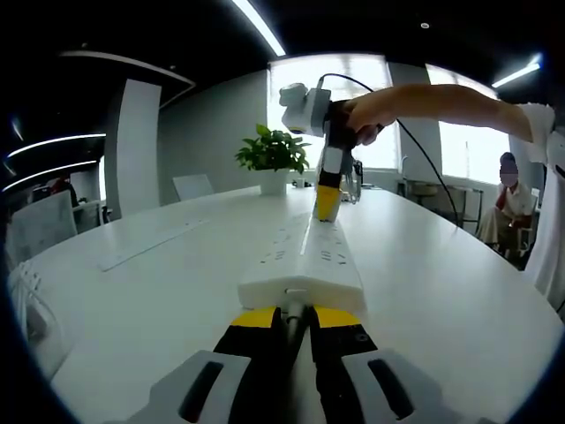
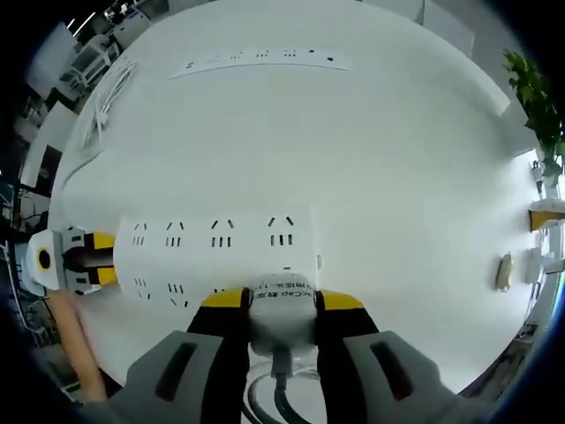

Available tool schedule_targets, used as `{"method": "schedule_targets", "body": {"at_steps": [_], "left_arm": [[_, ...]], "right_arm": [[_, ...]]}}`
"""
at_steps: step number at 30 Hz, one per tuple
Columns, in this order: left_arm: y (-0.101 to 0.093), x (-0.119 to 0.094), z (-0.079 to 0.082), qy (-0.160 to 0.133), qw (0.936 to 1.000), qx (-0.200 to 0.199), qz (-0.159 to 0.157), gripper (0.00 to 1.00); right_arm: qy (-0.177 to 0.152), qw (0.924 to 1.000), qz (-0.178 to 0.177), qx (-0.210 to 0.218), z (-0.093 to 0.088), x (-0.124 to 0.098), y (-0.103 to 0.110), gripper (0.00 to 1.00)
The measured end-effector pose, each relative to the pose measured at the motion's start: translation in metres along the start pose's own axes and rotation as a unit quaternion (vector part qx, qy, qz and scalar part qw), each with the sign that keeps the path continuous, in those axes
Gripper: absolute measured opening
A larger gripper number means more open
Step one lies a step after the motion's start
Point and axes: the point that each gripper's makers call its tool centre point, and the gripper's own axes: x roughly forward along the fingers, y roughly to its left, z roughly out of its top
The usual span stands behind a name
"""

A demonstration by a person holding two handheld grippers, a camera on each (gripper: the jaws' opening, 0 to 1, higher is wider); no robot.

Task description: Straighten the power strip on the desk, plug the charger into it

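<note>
White power strip (image 1: 305, 265) lying flat on the white worktop (image 1: 159, 291), running away from the left gripper view's centre toward 12 o'clock; in the right gripper view (image 2: 216, 256) stretched across from 9 o'clock toward the middle, sockets facing up. Near end pinched between the yellow-tipped jaws of the left hand-held gripper (image 1: 296, 316), jaws clenched on its narrow end; same hand-held gripper seen at the strip's 9 o'clock end in the right gripper view (image 2: 84, 261). White charger (image 2: 281, 311) with printed top and dark cable, gripped tight between the jaws of the right hand-held gripper (image 2: 281, 305), pressed against the strip's near long edge at 6 o'clock; whether its prongs sit in a socket cannot be told. Right hand-held gripper also seen in the left gripper view (image 1: 328, 199), standing upright over the strip's far end, held by a person's hand (image 1: 366, 115). Potted green plant (image 1: 274, 155) on the worktop beyond, toward 12 o'clock. Flush socket panel (image 2: 260, 62) set in the worktop well apart from the strip, toward 12 o'clock in the right gripper view. Seated person (image 1: 508, 203) at 3 o'clock beyond the worktop edge
</note>
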Motion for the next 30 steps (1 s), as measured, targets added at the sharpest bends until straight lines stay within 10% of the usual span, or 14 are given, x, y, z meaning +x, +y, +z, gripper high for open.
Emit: {"method": "schedule_targets", "body": {"at_steps": [23, 30], "left_arm": [[-0.002, -0.001, 0.000, -0.001, 1.0000, 0.000, 0.000, 0.16], [-0.002, -0.001, 0.000, -0.002, 1.0000, -0.002, 0.000, 0.16]], "right_arm": [[-0.065, 0.9935, 0.084, -0.041, 0.000, 0.005, 0.009, 0.36], [-0.081, 0.9900, 0.111, -0.032, 0.033, -0.004, 0.001, 0.41]]}}
